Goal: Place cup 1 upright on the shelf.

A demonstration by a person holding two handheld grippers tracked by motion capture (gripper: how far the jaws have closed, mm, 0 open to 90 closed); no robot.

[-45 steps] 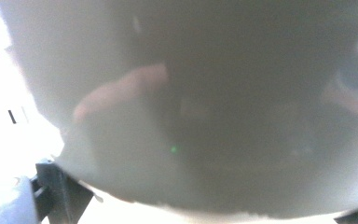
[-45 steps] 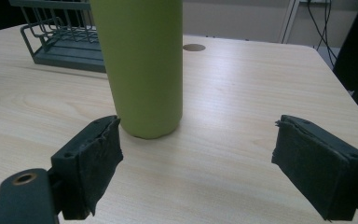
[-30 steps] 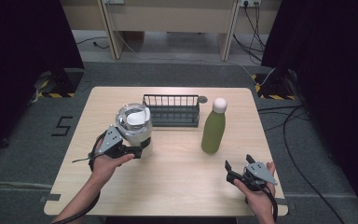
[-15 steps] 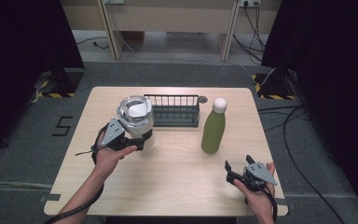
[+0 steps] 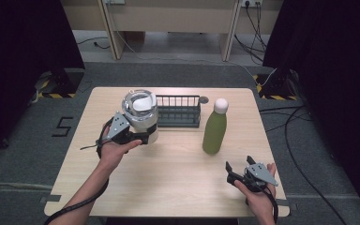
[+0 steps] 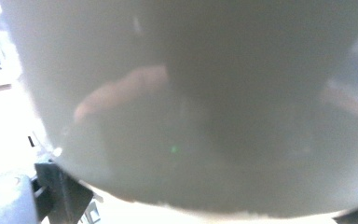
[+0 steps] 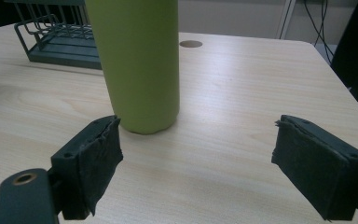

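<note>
A clear jar (image 5: pixel 140 110) with a white inside is held off the table at the left, close to the dark wire rack (image 5: pixel 178 112). My left gripper (image 5: pixel 143 137) is shut on the jar's lower part. In the left gripper view the jar's pale wall (image 6: pixel 191 93) is pressed right up against the camera. A green bottle (image 5: pixel 214 129) with a white cap stands upright at the middle right. My right gripper (image 5: pixel 232 171) rests open near the front right edge, its jaws (image 7: pixel 200 163) wide apart and pointing at the bottle's base (image 7: pixel 137 60), a short way off it.
The wire rack (image 7: pixel 56 42) stands at the back middle of the wooden table (image 5: pixel 168 173), beside a round cable grommet (image 5: pixel 203 100). Dark curtains flank the table, and cables lie on the floor at the right.
My left gripper has carried the jar away from the person and slightly right, closer to the rack. The right gripper and the bottle have not moved.
</note>
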